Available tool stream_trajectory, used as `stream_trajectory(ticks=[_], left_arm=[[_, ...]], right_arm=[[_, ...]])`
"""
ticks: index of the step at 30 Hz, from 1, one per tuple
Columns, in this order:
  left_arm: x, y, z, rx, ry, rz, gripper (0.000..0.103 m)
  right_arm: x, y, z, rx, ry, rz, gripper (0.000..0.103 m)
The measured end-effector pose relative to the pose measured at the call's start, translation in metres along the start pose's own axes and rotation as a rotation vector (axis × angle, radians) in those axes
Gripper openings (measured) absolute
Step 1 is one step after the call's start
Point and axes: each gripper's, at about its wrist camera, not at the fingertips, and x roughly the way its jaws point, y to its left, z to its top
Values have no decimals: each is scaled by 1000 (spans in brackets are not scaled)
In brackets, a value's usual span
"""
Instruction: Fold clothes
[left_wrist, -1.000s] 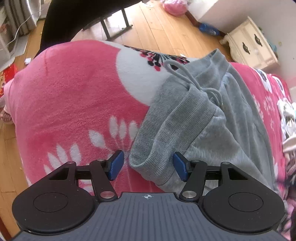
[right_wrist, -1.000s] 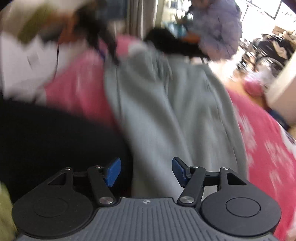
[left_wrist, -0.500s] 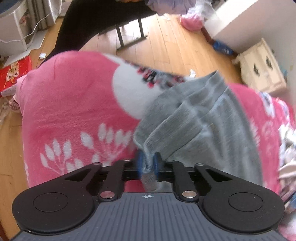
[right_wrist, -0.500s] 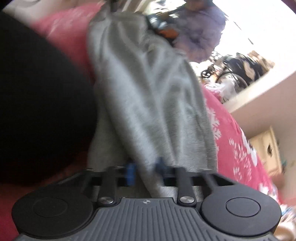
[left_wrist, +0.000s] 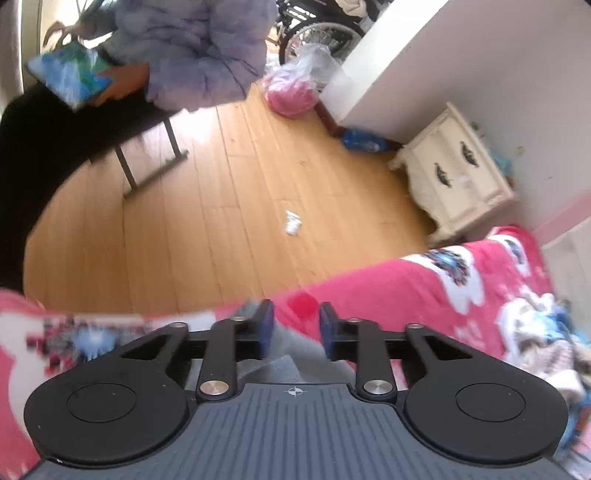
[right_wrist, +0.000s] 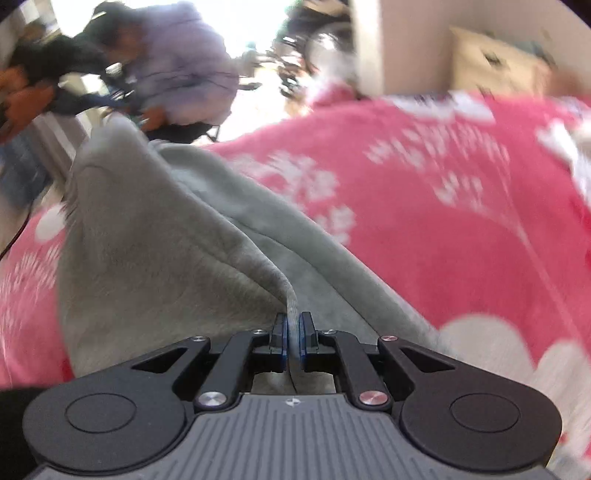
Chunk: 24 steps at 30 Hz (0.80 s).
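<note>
Right gripper (right_wrist: 291, 334) clamped on grey garment (right_wrist: 155, 258); left gripper (left_wrist: 295, 330) just reopened, part-open, apparently gripping nothing, garment beneath.

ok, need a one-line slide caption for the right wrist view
Right gripper shut on a fold of the grey fleece garment, lifting it over the pink floral blanket.

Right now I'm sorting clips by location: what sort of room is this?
Most likely a lived-in bedroom: a bed under a pink flowered blanket, a cream bedside cabinet against the wall, and a wooden floor.
</note>
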Motion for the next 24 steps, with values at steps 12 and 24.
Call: stream_trajectory(ticks=[12, 24], left_arm=[[0, -22, -50, 655, 128, 79, 56], [15, -38, -113, 1034, 70, 191, 56]], right_arm=[[-18, 0, 15, -8, -112, 130, 40], [92, 64, 107, -90, -40, 248, 41]])
